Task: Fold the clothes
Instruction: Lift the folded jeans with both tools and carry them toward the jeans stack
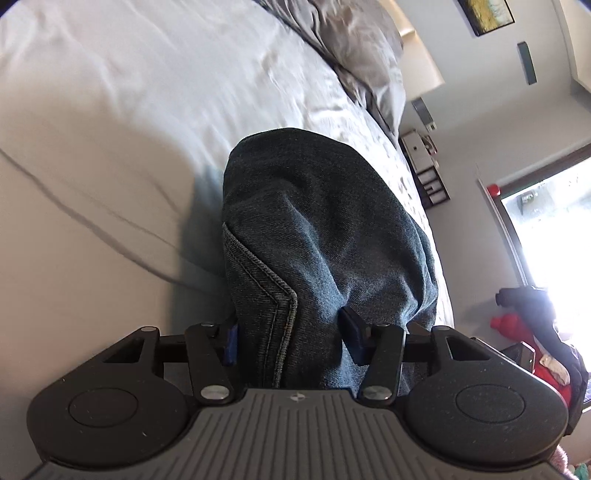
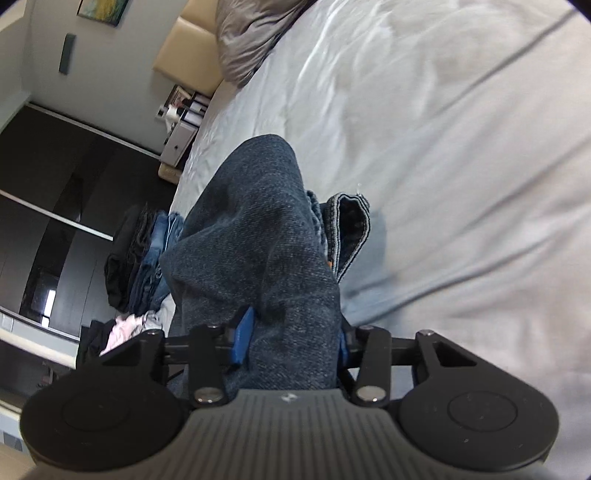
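White bedding (image 1: 110, 129) lies beyond both grippers. Left gripper (image 1: 291, 336) and right gripper (image 2: 291, 339) each clamp the jeans (image 1: 317, 229). Uneven lifting could skew the fold.

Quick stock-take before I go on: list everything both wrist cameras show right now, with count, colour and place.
jeans: one pair, dark blue denim, lifted over the bed, clamped in both grippers
bed sheet: one, pale grey-white, under the jeans
pillow: one, grey, at the head of the bed
folded clothes stack: one, black and blue, bed edge in the right wrist view
framed picture: one, yellow-green, on the wall
window: one, bright, far right in the left wrist view
left gripper: black, blue pads, shut on denim
right gripper: black, blue pads, shut on denim
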`<state>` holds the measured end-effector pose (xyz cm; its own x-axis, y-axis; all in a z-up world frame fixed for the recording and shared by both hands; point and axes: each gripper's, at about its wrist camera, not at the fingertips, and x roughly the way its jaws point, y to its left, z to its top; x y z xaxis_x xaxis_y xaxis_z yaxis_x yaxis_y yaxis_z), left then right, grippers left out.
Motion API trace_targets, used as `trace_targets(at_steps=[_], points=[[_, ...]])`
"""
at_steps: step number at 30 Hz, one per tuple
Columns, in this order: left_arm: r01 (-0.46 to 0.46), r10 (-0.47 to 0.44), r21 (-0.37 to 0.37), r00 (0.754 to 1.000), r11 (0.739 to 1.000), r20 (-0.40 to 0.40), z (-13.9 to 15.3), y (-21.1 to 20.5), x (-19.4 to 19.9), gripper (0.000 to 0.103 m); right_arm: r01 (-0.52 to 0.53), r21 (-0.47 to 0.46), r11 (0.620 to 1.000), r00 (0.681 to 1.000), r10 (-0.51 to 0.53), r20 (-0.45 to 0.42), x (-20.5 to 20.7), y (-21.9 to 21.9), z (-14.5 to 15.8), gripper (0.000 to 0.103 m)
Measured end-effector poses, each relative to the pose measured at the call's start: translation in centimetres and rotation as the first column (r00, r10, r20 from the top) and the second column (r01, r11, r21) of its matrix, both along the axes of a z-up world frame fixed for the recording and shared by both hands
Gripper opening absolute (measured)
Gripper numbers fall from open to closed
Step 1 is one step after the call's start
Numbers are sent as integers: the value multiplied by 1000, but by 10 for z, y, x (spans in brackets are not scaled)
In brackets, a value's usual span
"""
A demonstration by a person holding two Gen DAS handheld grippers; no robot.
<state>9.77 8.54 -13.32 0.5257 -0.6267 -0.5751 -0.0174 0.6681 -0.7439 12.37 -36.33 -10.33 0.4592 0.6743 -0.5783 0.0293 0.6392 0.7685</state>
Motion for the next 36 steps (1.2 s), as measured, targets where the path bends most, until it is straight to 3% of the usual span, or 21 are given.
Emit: trace_targets(at_steps=[4,8,11,14,17,22,27,31,36], points=[[-39,40,8,999,999,-26,-1,36,-15,49,-40,-10,999,998,39,-45,3,42,-3,47],[-68,66,-36,996,997,-61,-10,75,-31,49,-91,-32,995,994,89,-62,-2,80,1,50],[-64,58,-66,994,996,-91,-18,90,-34,50,-138,-103,985,988,130,-78,-10,102,7,63],[-64,58,-67,994,996,-92,-23,91,-35,50,-157,-181,971,986,143,-85,-10,114,10,68],[-54,49,-55,995,997,-86,-21,88,-30,51,-162,-163,973,981,141,-131,-8,107,2,77],[-52,45,-73,995,996,-89,-29,96,-31,52,-164,-92,982,975,148,-163,-4,96,-13,81],[-60,46,-127,993,990,-107,-42,101,-27,52,-182,-6,983,968,178,-179,8,102,-26,75],[-59,40,-163,992,985,-121,-50,107,-20,50,-204,5,979,966,202,-163,18,110,-28,70],[-61,48,-149,995,987,-88,-38,116,-14,47,-203,16,979,974,204,-100,16,112,-14,60]])
